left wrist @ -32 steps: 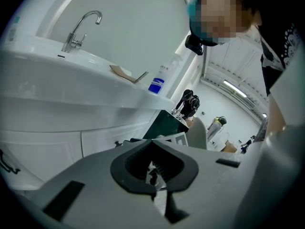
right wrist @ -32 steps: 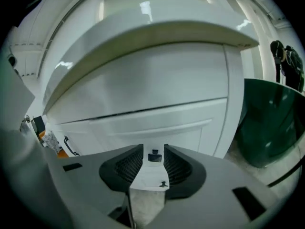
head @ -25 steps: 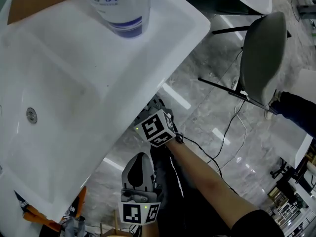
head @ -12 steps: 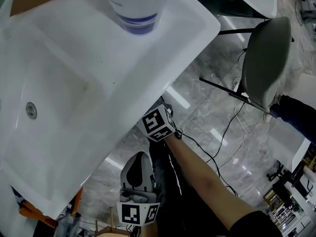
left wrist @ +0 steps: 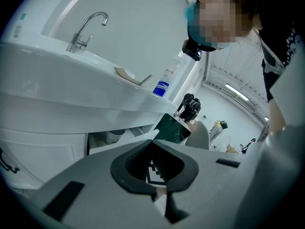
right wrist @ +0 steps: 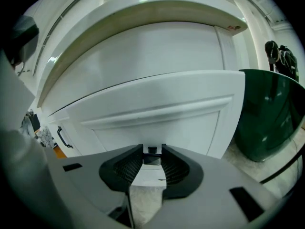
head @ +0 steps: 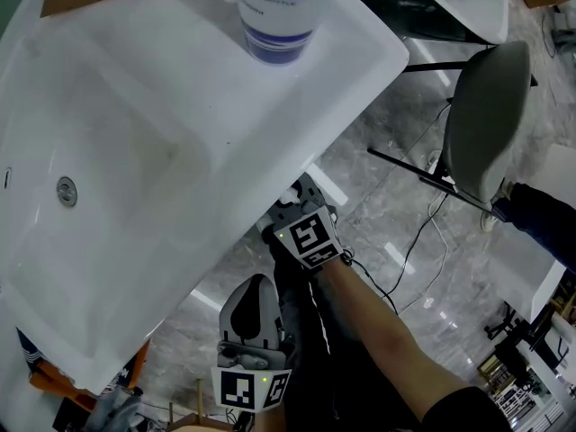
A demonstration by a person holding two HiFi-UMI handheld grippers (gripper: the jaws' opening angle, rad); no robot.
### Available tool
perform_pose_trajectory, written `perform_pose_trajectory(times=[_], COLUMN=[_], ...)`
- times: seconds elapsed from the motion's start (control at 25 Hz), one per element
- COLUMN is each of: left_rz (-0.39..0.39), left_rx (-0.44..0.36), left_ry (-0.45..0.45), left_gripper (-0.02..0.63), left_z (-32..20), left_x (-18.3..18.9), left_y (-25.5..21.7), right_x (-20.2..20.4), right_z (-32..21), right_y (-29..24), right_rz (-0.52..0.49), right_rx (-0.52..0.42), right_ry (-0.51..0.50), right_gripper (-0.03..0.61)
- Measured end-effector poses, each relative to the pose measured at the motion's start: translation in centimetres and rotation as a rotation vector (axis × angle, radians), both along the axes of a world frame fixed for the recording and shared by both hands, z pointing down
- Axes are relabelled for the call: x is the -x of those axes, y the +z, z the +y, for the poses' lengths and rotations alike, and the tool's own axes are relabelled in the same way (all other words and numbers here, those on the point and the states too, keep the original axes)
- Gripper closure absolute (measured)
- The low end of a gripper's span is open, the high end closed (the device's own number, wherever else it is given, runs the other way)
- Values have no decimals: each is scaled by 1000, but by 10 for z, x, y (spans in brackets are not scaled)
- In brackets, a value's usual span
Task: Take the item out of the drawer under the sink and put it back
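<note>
While right gripper (right wrist: 152, 149) clamps handle (right wrist: 151, 151) of drawer (right wrist: 157, 104), sink (head: 135, 151) rim hides its tips in head view. Left gripper (left wrist: 153, 142) clenched, empty, bottom ctr. Pale item (left wrist: 114, 136) inside drawer. Bottle (head: 279, 16) top ctr, chair (head: 486, 115) upper right. Vs 1 s ago: right gripper further out.

A dark green bin (right wrist: 269, 113) stands right of the right fingers (right wrist: 177, 169), on the marble floor (head: 378, 196). Well above the left fingers (left wrist: 165, 164) stand a faucet (left wrist: 86, 30) and, further right, a blue-banded white bottle (left wrist: 164, 82). A grey chair (head: 481, 120) stands well off to the right of both.
</note>
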State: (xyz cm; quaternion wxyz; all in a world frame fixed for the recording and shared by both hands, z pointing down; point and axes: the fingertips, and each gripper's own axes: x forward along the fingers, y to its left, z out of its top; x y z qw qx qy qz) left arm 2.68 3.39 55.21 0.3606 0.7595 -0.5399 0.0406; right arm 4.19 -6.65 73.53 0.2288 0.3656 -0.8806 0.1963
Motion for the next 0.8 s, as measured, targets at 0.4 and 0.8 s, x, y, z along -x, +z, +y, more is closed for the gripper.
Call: perform_pose_trajectory(times=[0.4, 0.8], left_rz=[9, 1], left_rx=[-27, -35], left_ry=[28, 46], left_gripper=[614, 614], left_z=[0, 7], left_x=[0, -1], left_y=[-11, -14], right_x=[-34, -44], right_z=[39, 50], right_y=[1, -1], right_rz=[14, -5], right_rx=[21, -1], right_ry=[18, 45], right_gripper=[449, 451])
